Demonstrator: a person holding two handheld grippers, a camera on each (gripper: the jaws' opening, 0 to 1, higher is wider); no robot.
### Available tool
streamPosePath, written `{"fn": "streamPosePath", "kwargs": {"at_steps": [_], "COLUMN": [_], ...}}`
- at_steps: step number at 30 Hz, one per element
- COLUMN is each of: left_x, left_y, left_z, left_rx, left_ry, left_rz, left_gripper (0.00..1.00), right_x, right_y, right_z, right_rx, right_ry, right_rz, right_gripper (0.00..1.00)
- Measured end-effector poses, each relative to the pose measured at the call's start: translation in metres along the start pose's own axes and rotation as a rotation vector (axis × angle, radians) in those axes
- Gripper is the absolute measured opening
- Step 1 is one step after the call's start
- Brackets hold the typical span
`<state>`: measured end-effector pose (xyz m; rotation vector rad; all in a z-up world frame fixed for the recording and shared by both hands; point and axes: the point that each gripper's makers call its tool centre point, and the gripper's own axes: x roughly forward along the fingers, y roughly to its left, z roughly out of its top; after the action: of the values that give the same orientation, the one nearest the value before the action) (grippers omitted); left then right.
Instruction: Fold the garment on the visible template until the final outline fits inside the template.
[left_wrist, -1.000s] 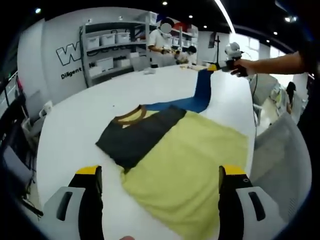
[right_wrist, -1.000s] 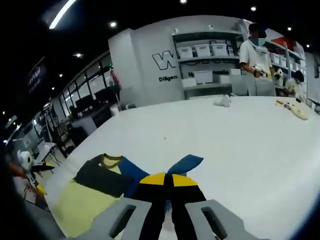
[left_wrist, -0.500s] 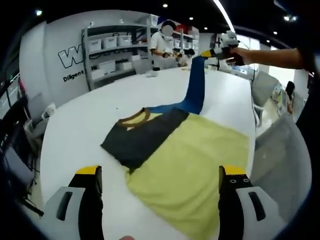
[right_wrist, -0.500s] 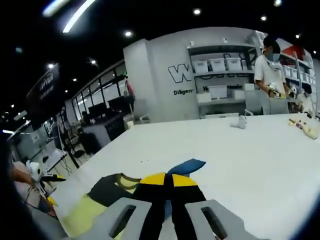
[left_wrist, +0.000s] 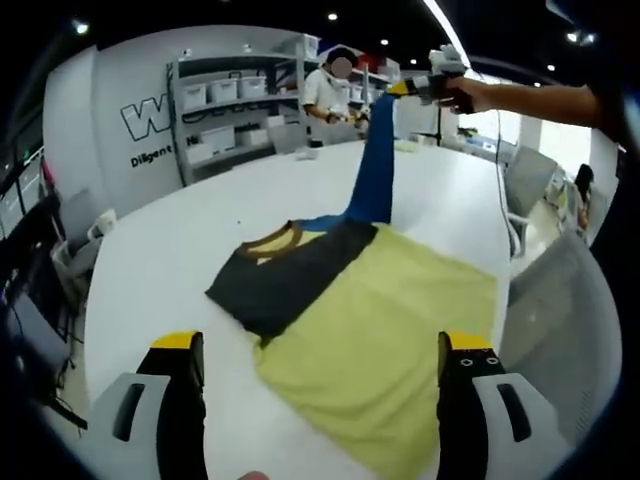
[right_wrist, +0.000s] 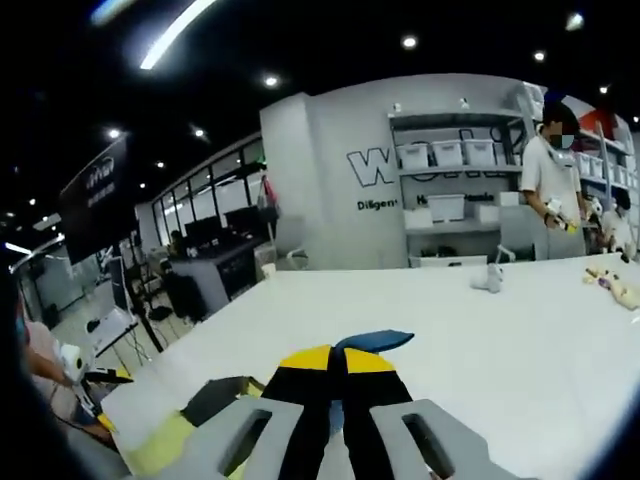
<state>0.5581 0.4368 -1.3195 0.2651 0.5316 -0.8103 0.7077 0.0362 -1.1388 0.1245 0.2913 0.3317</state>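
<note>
In the left gripper view, the left gripper (left_wrist: 320, 365) hovered with its jaws spread wide, their yellow-tipped ends at either side of the near hem of the garment (left_wrist: 385, 320) and holding nothing. The garment lay flat on the white table (left_wrist: 170, 250): a yellow-green body nearest the jaws, a dark sleeve (left_wrist: 285, 275) folded across toward the brown collar (left_wrist: 268, 238) beyond it. The near edge of the body was cut off at the bottom of the view, between the jaws. No template outline could be made out beneath the cloth.

Farther off, the blue sleeve (left_wrist: 375, 170) rose steeply from the shoulder, pulled taut up to the right gripper (left_wrist: 412, 88), held in a person's hand (left_wrist: 462, 95) on an outstretched arm.

In the right gripper view, the right gripper's (right_wrist: 338, 362) jaws stood pressed together on the blue sleeve (right_wrist: 372, 342), whose end poked out just past the tips; the rest was hidden behind the jaws. The garment (right_wrist: 195, 420) showed partly at lower left, far below.

Beyond the table stood shelves (left_wrist: 230, 95) with bins and a person (right_wrist: 552, 175) at the far side; small items on the table's far end were too blurred to identify.
</note>
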Motion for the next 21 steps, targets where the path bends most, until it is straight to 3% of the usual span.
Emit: {"fn": "streamPosePath", "kwargs": {"at_steps": [13, 21], "left_x": [-0.006, -0.010], "left_y": [0.000, 0.002], "left_z": [-0.006, -0.010], "left_rx": [-0.017, -0.024], "left_ry": [-0.010, -0.011], "left_rz": [0.015, 0.022], "left_gripper": [0.94, 0.95], "right_x": [0.023, 0.040], "right_y": [0.056, 0.088], "right_z": [0.014, 0.013], "right_rx": [-0.027, -0.043], "right_ry": [-0.002, 0.014], "right_rz": [0.105, 0.167], "right_gripper": [0.00, 0.00]}}
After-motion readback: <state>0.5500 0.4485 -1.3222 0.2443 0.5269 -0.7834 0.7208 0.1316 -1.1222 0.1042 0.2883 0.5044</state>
